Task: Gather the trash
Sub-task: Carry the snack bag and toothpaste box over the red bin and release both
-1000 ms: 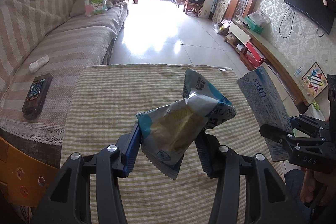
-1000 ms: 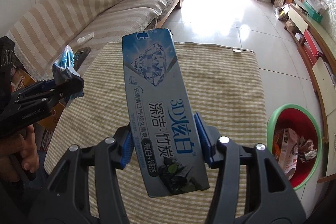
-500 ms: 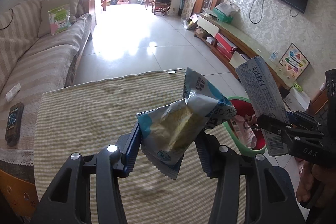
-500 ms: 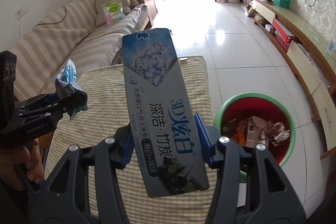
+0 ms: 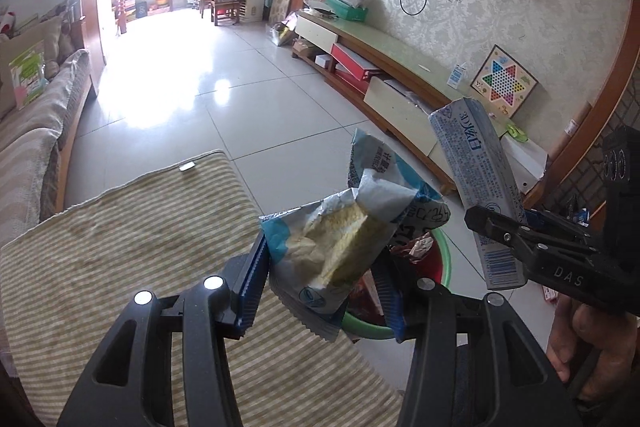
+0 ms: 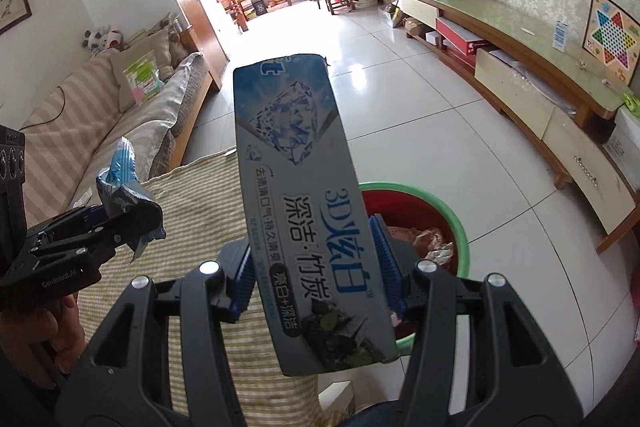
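My left gripper point(image 5: 322, 287) is shut on a crumpled blue and silver snack wrapper point(image 5: 344, 239), held up above the table's right edge. My right gripper point(image 6: 316, 279) is shut on a long blue toothpaste box point(image 6: 304, 211), held upright. The box also shows in the left wrist view point(image 5: 476, 187), to the right of the wrapper. The wrapper also shows at the left of the right wrist view point(image 6: 124, 191). A green-rimmed red trash bin point(image 6: 452, 223) with rubbish inside stands on the floor just beyond both grippers; it also shows in the left wrist view point(image 5: 444, 259), partly hidden.
A table with a green striped cloth point(image 5: 120, 259) lies to the left. A striped sofa point(image 6: 100, 131) stands further left. A long low TV cabinet point(image 6: 520, 67) runs along the right wall. Tiled floor point(image 5: 180, 87) stretches ahead.
Both grippers have swung right, off the table and toward the bin, each keeping its hold. The bin now lies directly ahead of both grippers.
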A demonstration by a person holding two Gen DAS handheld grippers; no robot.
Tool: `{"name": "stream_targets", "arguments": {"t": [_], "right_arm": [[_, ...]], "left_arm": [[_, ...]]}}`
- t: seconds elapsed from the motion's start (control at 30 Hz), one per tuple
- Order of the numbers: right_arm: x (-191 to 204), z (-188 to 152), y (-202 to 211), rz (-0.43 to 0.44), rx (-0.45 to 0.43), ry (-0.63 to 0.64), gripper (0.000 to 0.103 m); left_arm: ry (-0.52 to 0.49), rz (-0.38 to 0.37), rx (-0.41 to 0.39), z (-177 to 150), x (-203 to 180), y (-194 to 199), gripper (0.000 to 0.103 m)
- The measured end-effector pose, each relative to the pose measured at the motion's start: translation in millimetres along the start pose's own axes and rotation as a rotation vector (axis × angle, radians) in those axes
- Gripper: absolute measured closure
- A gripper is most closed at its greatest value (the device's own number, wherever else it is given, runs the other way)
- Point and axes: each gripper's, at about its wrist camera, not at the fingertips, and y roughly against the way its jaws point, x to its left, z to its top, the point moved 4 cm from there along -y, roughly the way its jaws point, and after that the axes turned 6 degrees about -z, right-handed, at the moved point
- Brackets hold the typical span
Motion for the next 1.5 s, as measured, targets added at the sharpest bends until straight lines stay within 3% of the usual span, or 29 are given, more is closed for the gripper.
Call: {"name": "stream_targets", "arguments": {"t": [0.33,0.67,0.83,0.9,1.0,1.2,1.4,1.43,1.5], "right_arm": [[-45,-5,-8,-0.025,0.012,-0.074,0.052],[-68,-14,-27,-0.031,0.047,-0.111,0.052],[-70,-20,-33,-0.028,0.062,-0.117,0.052],[-72,-20,-36,-0.027,0.065,-0.117,0.052],[-70,-17,-38,-0.023,0.07,-0.115,0.052],[-66,-16,-41,-0.012,0.078,-0.105,0.052],[-53,-13,-46,-0.012,0.079,-0.059,0.051],[-50,-13,-47,-0.008,0.079,-0.049,0.049],[-45,-11,-47,-0.015,0.065,-0.036,0.028]], "left_arm": [[-0.002,-0.068,0.051,17,-34,-53,0.057],[0.08,-0.146,0.091,22,-42,-93,0.053],[0.089,-0.176,0.099,23,-46,-101,0.043],[0.101,-0.18,0.091,23,-46,-101,0.026],[0.107,-0.181,0.077,24,-43,-99,0.015],[0.137,-0.172,0.061,25,-32,-94,0.014],[0.117,-0.116,0.029,26,-21,-78,0.013],[0.117,-0.107,0.025,26,-19,-75,0.013],[0.118,-0.092,0.019,25,-12,-69,0.013]]}}
